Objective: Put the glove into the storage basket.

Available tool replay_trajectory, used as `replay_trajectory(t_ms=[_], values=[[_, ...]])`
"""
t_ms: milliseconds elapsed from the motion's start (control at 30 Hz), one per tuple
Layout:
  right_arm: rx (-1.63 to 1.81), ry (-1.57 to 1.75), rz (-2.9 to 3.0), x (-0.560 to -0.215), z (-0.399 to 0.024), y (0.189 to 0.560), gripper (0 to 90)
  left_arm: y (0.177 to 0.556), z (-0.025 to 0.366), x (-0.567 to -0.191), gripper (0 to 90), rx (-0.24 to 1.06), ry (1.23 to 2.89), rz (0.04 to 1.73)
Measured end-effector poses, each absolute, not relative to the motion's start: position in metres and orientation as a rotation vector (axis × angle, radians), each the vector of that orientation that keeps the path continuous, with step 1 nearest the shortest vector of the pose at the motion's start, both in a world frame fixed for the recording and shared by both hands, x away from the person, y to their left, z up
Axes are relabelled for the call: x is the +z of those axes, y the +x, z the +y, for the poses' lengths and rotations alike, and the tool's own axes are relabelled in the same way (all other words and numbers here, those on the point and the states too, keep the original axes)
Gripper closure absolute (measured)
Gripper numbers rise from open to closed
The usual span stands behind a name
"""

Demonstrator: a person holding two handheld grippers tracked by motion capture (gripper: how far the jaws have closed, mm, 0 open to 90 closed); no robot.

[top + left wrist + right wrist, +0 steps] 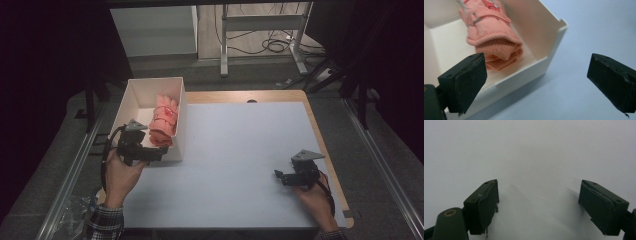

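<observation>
Here, left to right:
Box: the open white rectangular plastic box sat at the table's left edge, thin-walled and smooth.
Garment: the folded salmon-pink knitted garment lay inside the box against its right wall, soft with a ribbed end.
Left gripper: the black two-jaw left gripper hovered at the box's near wall, jaws wide apart, holding nothing.
Risk: closing here could pinch the wall or tip the light box; the loose folds could unroll.
Table: the pale blue-grey matt tabletop looked slick.
Right gripper: the black two-jaw right gripper rested well apart, jaws spread, empty.
</observation>
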State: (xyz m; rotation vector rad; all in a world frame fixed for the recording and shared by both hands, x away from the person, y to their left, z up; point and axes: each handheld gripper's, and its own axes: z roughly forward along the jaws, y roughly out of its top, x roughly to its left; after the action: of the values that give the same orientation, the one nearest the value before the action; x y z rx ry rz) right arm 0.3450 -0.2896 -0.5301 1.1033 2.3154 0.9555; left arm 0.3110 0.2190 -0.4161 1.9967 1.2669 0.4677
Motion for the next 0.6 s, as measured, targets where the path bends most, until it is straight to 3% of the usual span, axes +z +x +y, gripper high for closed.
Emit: replay_trajectory(t_ms=[600], values=[[0.955, 1.103, 2.314, -0.530, -0.290, 0.345, 16.8, 0.283, 0.185, -0.451, 2.4, 0.420, 2.035, 1.096]])
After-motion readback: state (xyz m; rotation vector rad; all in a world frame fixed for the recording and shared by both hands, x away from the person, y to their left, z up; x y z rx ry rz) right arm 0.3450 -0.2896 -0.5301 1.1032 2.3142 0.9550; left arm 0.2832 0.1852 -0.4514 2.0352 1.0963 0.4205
